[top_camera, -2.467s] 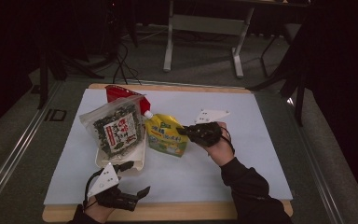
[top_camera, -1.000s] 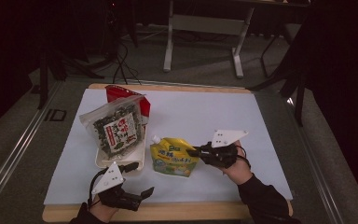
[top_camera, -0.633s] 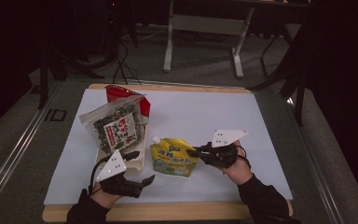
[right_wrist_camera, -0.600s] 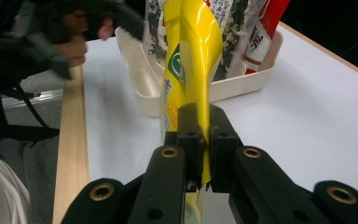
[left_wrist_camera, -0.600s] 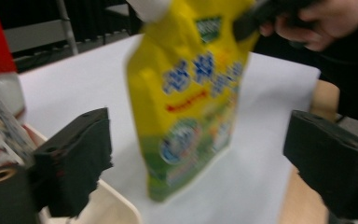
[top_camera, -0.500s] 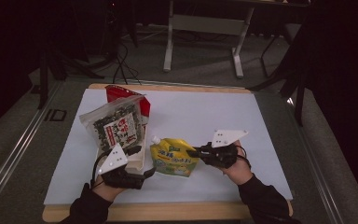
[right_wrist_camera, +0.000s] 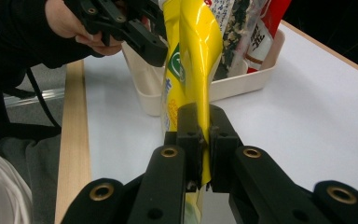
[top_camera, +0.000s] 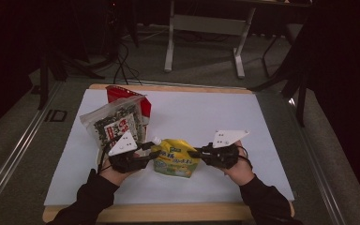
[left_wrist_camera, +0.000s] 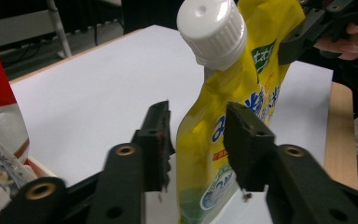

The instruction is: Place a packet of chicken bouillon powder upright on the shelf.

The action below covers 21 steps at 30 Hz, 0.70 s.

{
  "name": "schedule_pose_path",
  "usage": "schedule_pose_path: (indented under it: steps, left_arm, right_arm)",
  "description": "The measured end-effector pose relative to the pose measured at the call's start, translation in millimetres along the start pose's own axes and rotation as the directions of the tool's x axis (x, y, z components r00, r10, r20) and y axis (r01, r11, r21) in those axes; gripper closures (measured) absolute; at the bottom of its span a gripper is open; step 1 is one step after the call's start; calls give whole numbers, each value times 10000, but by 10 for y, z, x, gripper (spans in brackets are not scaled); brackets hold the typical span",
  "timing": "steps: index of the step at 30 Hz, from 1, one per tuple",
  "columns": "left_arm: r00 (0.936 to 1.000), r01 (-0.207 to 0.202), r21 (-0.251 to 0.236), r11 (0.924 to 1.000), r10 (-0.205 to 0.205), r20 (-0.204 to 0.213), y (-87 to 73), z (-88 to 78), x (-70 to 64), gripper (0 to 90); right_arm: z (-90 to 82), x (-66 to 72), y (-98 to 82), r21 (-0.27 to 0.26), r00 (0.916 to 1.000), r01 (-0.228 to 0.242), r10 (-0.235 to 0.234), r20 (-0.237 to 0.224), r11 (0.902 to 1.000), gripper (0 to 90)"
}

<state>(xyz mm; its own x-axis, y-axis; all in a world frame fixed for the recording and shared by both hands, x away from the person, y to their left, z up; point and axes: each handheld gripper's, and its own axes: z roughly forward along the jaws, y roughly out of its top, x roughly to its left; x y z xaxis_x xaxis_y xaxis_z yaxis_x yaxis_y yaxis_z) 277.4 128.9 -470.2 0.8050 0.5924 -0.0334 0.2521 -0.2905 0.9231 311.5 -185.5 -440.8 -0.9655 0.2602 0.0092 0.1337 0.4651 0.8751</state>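
Observation:
A yellow spouted pouch (top_camera: pixel 176 158) with a white screw cap (left_wrist_camera: pixel 212 31) is held upright above the white sheet. My right gripper (right_wrist_camera: pixel 204 140) is shut on the pouch's (right_wrist_camera: pixel 189 60) side seam. My left gripper (left_wrist_camera: pixel 196 140) is open, its two jaws standing either side of the pouch's (left_wrist_camera: pixel 223 121) opposite edge below the cap, with gaps on both sides. In the high view the left gripper (top_camera: pixel 147 153) sits at the pouch's left and the right gripper (top_camera: pixel 198 152) at its right.
A cream tray (right_wrist_camera: pixel 242 81) behind the left gripper holds a seaweed snack bag (top_camera: pixel 117 123) and a red bag (top_camera: pixel 125 96). The white sheet (top_camera: pixel 206 112) lies on a wooden board (top_camera: pixel 183 213). Table legs and cables stand on the floor beyond.
My right gripper carried the pouch toward the front of the table and has held it still since. My left gripper moved up and right until its open jaws straddle the pouch's edge.

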Motion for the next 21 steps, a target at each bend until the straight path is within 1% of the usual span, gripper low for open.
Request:
schedule_pose_path:
  steps: [1, 2, 4, 6, 9, 10, 11, 12, 13, 14, 16, 17, 18, 19, 21]
  left_arm:
    - [9999, -93, 10, 10000, 93, -69, 0, 3, 0, 672]
    - [9999, -111, 32, 9999, 111, -52, 1, 1, 4, 709]
    - [9997, -205, 48, 9998, 206, -103, 0, -11, 4, 756]
    - [9991, -338, 9, 9994, 338, -242, -6, -16, -18, 817]
    - [9985, -447, -53, 9990, 446, -314, -23, -18, -43, 900]
    - [9978, -550, -43, 9985, 548, -377, -24, -20, -52, 900]
    - [9980, -544, -84, 9985, 541, -322, -29, -23, -53, 900]
    - [9981, -542, -109, 9985, 539, -294, -36, -26, -49, 900]
    - [9980, -557, -142, 9983, 553, -295, -42, -29, -49, 900]
    - [9981, -593, -194, 9981, 589, -208, -51, -34, -50, 900]
    - [9980, -618, -258, 9978, 613, -177, -60, -39, -49, 900]
    - [9979, -636, -294, 9975, 633, -116, -62, -42, -48, 900]
    - [9977, -669, -324, 9972, 664, -155, -63, -43, -50, 900]
    - [9976, -687, -368, 9970, 684, -83, -64, -44, -49, 900]
    - [9973, -725, -380, 9966, 721, -129, -67, -43, -53, 900]
  right_arm:
    - [0, 0, 0, 4, 10000, 10, -10, 5, 10000, 860]
    - [-4, -5, -3, 13, 10000, -23, 23, 20, 10000, 859]
    - [-7, -11, -6, 9, 10000, -71, 71, 9, 10000, 858]
    - [-7, -16, -6, 9, 9999, -111, 111, 76, 9999, 856]
    - [-6, -33, -12, -13, 9997, -186, 186, 129, 9998, 852]
    - [-3, -32, -12, -5, 9997, -178, 178, 147, 9998, 850]
    - [-3, -32, -10, -8, 9997, -192, 192, 171, 9998, 840]
    - [-5, -31, -10, -28, 9995, -234, 234, 231, 9997, 797]
    - [-9, -35, -10, -106, 9991, -301, 304, 287, 9995, 726]
    - [-13, -41, -10, -191, 9989, -375, 380, 275, 9991, 661]
    - [-20, -61, -10, -262, 9974, -637, 645, 307, 9976, 542]
    - [-22, -74, -13, -294, 9966, -725, 736, 383, 9969, 507]
    - [-27, -93, -17, -348, 9947, -903, 919, 460, 9953, 471]
    - [-28, -112, -23, -319, 9928, -1057, 1073, 526, 9939, 434]
    - [-25, -139, -39, -328, 9892, -1264, 1284, 701, 9914, 392]
